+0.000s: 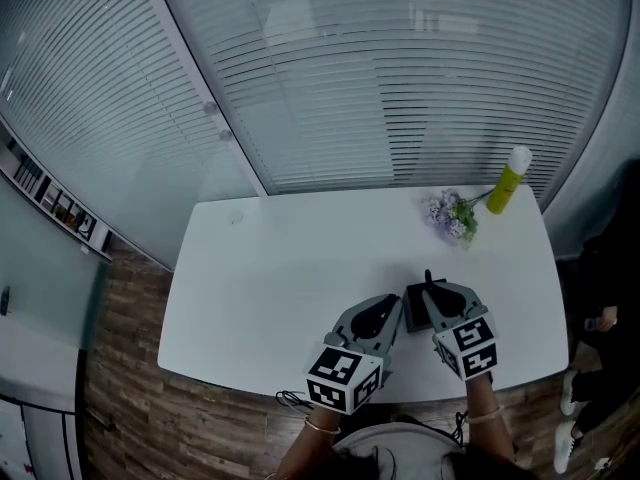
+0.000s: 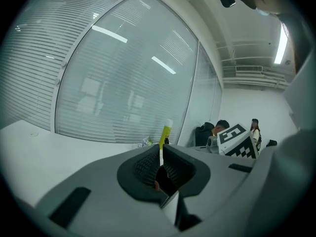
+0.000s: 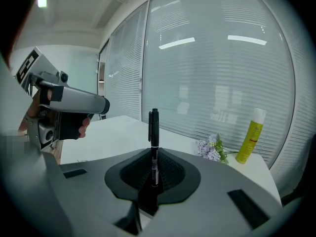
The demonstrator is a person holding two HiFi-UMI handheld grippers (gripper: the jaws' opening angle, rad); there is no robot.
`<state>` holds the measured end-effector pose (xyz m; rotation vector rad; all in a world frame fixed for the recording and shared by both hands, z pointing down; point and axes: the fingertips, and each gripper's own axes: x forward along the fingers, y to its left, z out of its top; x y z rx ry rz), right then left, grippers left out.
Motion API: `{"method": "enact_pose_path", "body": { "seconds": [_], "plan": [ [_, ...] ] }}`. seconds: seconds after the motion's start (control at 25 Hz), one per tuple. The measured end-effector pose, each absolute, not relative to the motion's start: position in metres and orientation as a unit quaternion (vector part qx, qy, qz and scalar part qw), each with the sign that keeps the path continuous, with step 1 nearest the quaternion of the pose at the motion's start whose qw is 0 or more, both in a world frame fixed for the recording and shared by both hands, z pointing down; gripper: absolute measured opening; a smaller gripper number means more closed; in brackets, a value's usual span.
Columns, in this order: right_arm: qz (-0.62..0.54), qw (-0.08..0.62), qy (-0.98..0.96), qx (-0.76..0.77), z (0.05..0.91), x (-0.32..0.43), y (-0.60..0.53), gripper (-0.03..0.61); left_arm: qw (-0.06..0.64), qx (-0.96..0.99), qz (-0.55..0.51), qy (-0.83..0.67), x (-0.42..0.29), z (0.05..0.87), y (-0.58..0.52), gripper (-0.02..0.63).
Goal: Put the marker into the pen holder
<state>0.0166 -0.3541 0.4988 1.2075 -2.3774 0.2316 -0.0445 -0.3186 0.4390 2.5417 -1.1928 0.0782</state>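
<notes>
At the near edge of the desk, our right hand-held gripper is clamped on the black marker, whose long axis stands upright out of the jaws. Just left of it, between the two, sits what we take for the pen holder, a dark box. Our left hand-held gripper is closed to a slit, empty, beside it.

On the surface, the bottle stands at the far right corner, and the flowers lie just beside it, to its left and a little nearer. Near the front edge, right of centre, the left tongs and right tongs sit side by side with the pen holder between them. The marker stands upright, clamped in the right tongs.
</notes>
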Motion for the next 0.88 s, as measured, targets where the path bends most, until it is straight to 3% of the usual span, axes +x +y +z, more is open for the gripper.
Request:
{"method": "enact_pose_path", "body": {
  "seconds": [0.88],
  "plan": [
    [0.121, 0.386, -0.837, 0.367, 0.542, 0.003, -0.35, 0.06, 0.182, 0.893, 0.028, -0.411, -0.046, 0.448, -0.33, 0.035]
  ]
}}
